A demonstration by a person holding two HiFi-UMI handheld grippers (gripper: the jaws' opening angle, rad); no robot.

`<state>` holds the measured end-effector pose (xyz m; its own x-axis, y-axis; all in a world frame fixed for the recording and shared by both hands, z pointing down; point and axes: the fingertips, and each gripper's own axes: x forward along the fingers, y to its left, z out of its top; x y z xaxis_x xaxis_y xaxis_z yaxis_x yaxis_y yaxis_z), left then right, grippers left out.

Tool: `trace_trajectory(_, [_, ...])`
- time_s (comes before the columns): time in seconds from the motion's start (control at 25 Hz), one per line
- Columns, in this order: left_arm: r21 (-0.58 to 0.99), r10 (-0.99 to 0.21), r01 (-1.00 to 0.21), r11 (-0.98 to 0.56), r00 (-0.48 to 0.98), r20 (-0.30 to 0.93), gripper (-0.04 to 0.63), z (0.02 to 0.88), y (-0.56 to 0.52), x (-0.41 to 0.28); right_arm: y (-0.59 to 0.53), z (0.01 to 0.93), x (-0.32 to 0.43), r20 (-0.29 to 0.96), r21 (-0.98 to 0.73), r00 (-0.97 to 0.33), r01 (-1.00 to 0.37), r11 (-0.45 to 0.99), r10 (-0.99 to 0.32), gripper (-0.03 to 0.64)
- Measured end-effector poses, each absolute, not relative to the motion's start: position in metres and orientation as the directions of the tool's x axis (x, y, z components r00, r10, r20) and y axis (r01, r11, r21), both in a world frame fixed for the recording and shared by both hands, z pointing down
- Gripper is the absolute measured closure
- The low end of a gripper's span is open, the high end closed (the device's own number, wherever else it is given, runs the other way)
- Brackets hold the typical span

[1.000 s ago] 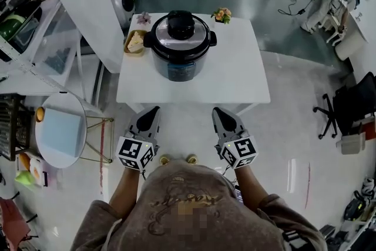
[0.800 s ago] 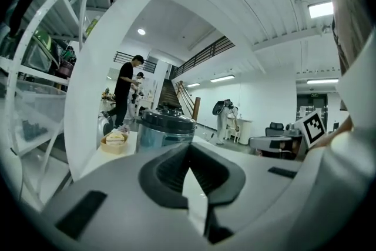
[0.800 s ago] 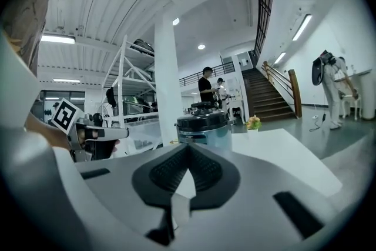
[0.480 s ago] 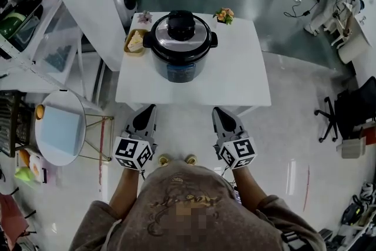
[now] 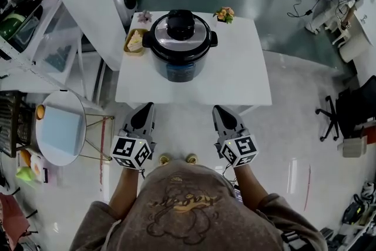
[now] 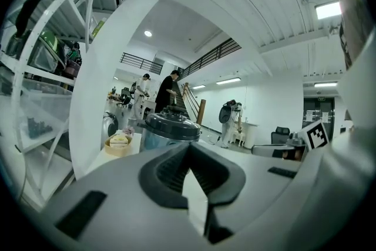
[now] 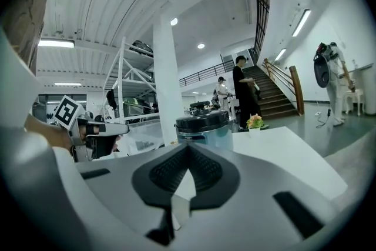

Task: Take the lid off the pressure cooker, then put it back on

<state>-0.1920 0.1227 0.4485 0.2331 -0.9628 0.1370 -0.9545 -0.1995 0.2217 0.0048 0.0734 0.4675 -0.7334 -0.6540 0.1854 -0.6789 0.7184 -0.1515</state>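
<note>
A: Where's the lid [image 5: 198, 38]?
B: On the pressure cooker [image 5: 176, 67], by the bench [image 5: 235, 79] far edge. Can't see inside.
A: Where would you hold it?
B: It looks heavy, hard, slippery. I'd say the black knob [image 5: 180, 23] on top. Left gripper [image 5: 145, 106] and right gripper [image 5: 218, 109] jaws are closed tight, holding nothing.

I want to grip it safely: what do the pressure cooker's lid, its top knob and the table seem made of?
The lid is probably metal: silvery with a soft sheen. The knob is likely black plastic: dark and dull. The table has a smooth, white, matte top; laminate or painted board, I cannot tell which.
</note>
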Motion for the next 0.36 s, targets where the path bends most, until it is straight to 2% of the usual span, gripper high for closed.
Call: trace_trajectory(0.36, [0.218,-0.959,-0.955,-0.202,0.238,0.156,0.591,0.4534,0.1217,-0.1891,0.0695,0.4692,0.0038,0.196,-0.144,-0.75,-0.659,0.738,-0.631,0.621])
